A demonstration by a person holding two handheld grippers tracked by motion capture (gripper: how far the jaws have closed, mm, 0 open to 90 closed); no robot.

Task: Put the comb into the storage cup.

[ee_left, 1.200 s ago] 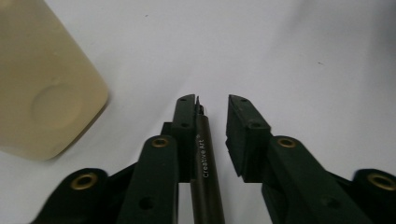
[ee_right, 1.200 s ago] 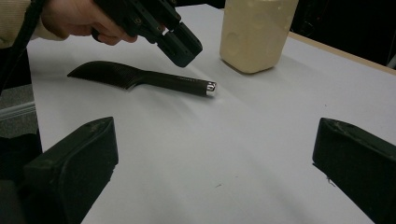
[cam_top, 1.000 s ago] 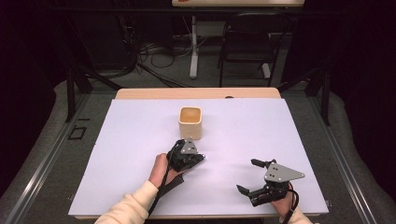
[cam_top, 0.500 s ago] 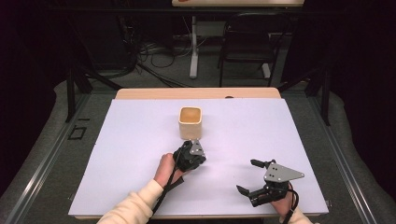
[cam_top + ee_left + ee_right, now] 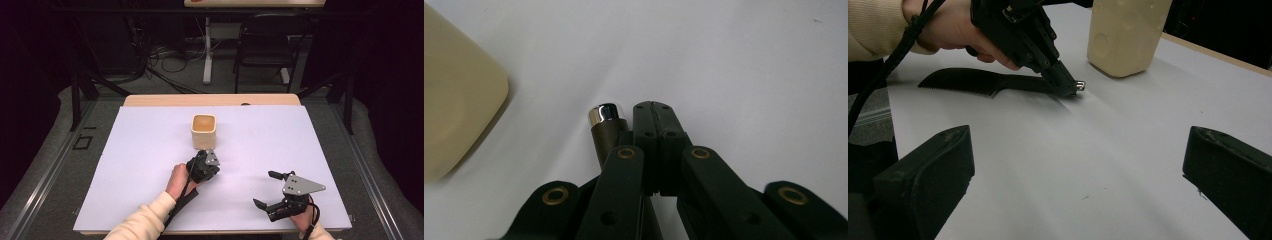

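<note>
At six o'clock from the cream cup [image 5: 204,131], your left gripper [image 5: 654,107] is pressing its jaws together beside the knife [image 5: 988,81] handle, not gripping it. Your right gripper [image 5: 272,190] is resting at four o'clock, jaws spread wide.

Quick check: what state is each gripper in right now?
Left gripper: jaws shut together, gripping nothing; the dark serrated knife with a chrome-capped handle lies beside them.
Right gripper: open, empty.
</note>
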